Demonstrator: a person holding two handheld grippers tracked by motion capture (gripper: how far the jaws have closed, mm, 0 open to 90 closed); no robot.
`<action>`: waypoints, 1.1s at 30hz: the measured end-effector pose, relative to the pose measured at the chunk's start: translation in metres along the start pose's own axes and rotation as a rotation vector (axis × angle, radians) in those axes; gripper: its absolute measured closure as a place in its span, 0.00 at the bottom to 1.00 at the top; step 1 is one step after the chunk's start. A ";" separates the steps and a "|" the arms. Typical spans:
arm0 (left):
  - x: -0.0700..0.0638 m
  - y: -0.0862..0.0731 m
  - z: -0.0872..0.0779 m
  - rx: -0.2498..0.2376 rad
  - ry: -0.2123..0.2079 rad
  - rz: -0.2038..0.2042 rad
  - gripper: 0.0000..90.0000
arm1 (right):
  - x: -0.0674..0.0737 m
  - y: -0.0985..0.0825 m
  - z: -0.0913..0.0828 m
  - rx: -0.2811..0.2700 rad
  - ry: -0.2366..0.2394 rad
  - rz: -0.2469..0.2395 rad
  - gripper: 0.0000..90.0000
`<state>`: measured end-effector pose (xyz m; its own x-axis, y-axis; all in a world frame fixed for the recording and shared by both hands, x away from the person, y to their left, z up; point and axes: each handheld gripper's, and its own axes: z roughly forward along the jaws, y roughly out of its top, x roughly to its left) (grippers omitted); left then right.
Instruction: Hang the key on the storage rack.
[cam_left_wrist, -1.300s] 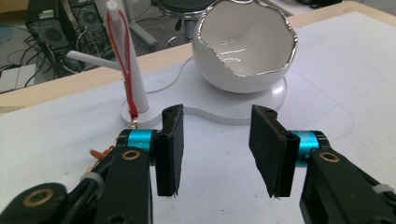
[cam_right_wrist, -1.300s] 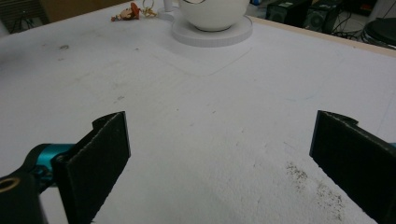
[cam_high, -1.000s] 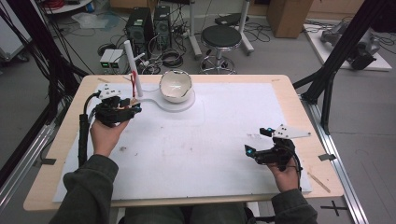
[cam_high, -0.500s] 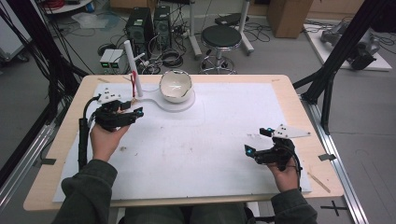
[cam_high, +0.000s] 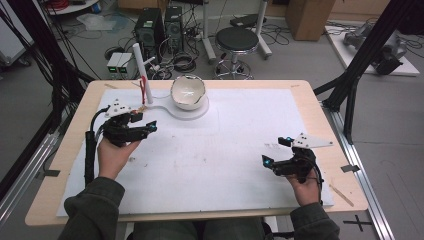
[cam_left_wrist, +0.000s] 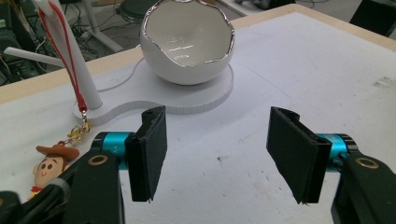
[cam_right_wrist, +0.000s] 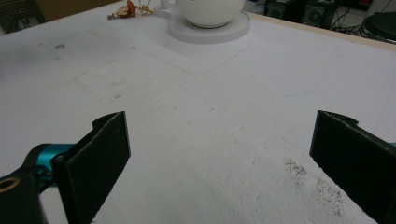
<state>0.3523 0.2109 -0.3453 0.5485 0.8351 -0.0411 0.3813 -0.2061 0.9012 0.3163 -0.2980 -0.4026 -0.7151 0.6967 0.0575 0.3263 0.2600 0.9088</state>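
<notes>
Since a second ago the left gripper (cam_high: 142, 125) has drawn back slightly from the stand toward the person, and its jaws have just been opening; they now stand wide with only bare white mat between the pads.

Near edge: right gripper (cam_high: 276, 156) resting at the right side of the table (cam_high: 320, 107), jaws spread wide, empty. Grey three-cornered plate on top of it.

Left side, mid-table: left hand (cam_high: 114, 155) palm up under its gripper. Just beside the jaws lies a cowboy-figure keychain (cam_left_wrist: 50, 164) flat on the mat, its gold chain running up to a red lanyard (cam_left_wrist: 70, 56).

Further back: the lanyard hangs from a white post (cam_high: 141, 72) with a side peg, standing on a white flat base (cam_left_wrist: 159, 100). On the round end of that base sits a white egg-shaped bowl (cam_high: 188, 92) with a jagged silver rim, upright.

Beyond the table: stool, computer towers, cables on the floor.
</notes>
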 end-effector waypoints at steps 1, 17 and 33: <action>-0.001 0.000 0.000 -0.002 -0.003 0.002 0.42 | 0.000 0.000 0.000 0.002 0.001 0.002 0.04; -0.006 -0.010 -0.009 -0.011 -0.018 0.016 0.40 | 0.000 0.000 -0.001 0.002 0.000 0.003 0.04; -0.013 -0.019 -0.014 -0.001 -0.039 0.035 0.38 | 0.000 0.000 0.000 0.003 -0.002 0.005 0.04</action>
<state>0.3279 0.2111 -0.3558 0.5903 0.8068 -0.0262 0.3605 -0.2344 0.9028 0.3159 -0.2981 -0.4025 -0.7123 0.6991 0.0617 0.3323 0.2584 0.9071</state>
